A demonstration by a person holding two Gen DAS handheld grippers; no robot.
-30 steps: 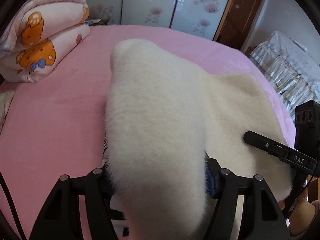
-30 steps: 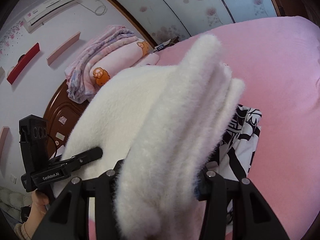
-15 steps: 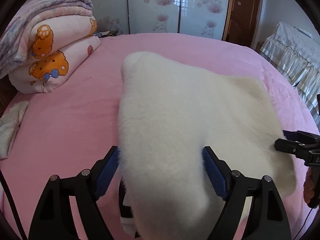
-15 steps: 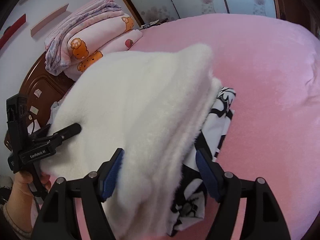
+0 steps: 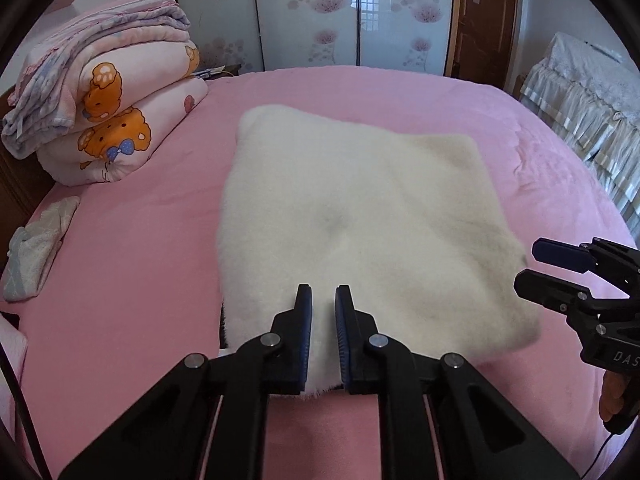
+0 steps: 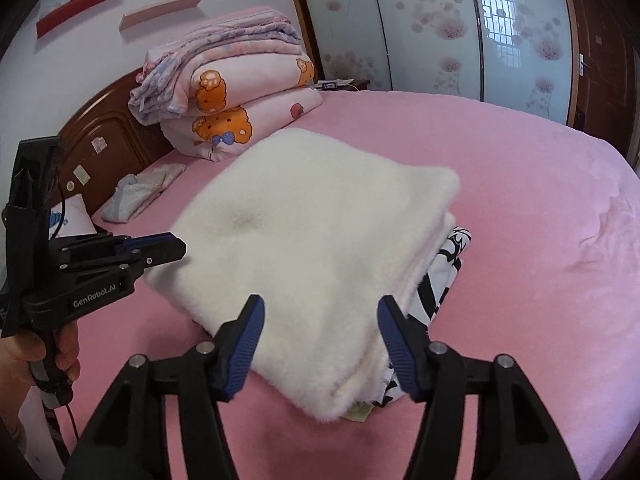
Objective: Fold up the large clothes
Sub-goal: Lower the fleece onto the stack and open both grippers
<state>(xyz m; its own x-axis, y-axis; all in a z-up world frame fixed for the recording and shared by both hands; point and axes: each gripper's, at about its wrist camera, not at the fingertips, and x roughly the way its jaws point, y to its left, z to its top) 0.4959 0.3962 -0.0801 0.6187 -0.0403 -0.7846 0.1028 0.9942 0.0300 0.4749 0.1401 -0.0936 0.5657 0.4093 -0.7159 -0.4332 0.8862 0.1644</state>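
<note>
Left wrist: left gripper (image 5: 323, 292) jaws nearly shut, empty, just closed.

Cream-white fleece garment (image 6: 320, 248), black-and-white print lining (image 6: 444, 276) exposed at its right edge. Bed (image 6: 520, 184) covered in plain pink. Quilts (image 5: 116, 120) at headboard corner: pink, orange bear pattern.

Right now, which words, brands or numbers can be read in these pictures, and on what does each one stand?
"GenRobot.AI": on the side of the left gripper, right wrist view.
"DAS", cut off at the picture's edge: on the right gripper, left wrist view.
Stickers on the headboard: too small to read.
</note>
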